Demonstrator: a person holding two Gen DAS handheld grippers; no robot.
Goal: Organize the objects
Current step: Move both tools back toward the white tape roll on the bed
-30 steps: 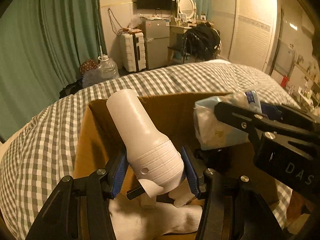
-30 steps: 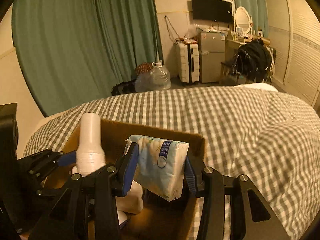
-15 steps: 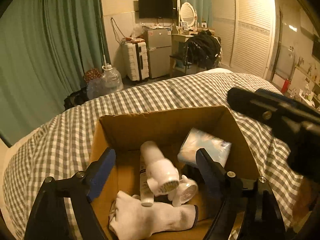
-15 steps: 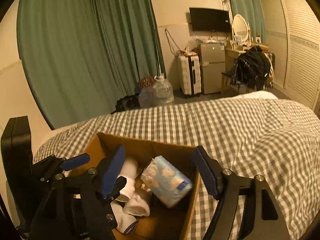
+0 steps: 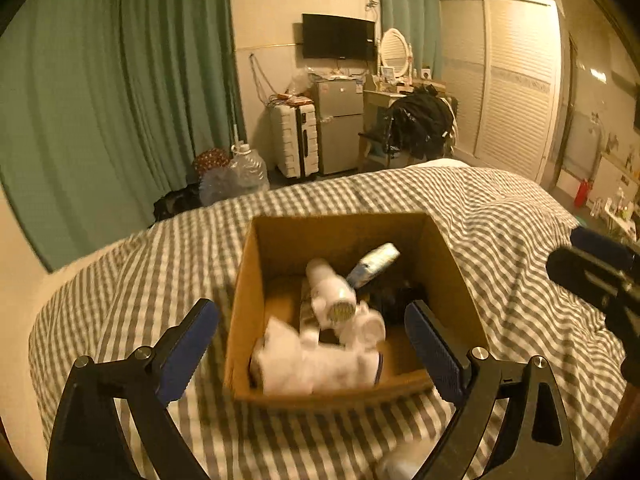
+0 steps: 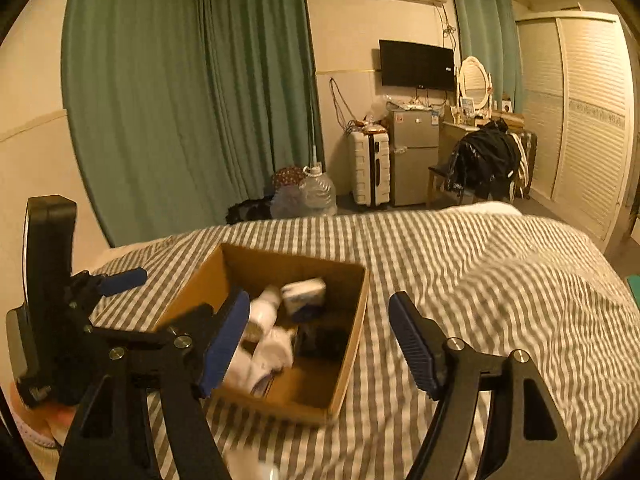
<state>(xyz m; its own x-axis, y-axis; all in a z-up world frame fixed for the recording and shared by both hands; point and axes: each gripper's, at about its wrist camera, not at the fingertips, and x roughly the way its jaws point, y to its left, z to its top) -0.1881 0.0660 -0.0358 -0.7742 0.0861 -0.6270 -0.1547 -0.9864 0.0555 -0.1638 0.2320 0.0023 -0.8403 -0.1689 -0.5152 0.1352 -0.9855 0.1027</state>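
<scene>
An open cardboard box sits on the checked bed cover. Inside lie a white bottle-shaped item, a pale blue tissue pack leaning on the far wall, and a white cloth at the near side. My left gripper hovers above and in front of the box, its jaws opening wide with nothing between them. In the right wrist view the box lies lower left with the tissue pack and the white item inside. My right gripper is open and holds nothing.
The grey-checked bed cover spreads right of the box. A blurred white thing lies on the bed in front of the box. Beyond the bed are green curtains, a water jug, a white suitcase and a small fridge.
Both grippers opened, dropping the white item and the tissue pack into the box. Both then rose and pulled back, so the box now looks smaller and farther.
</scene>
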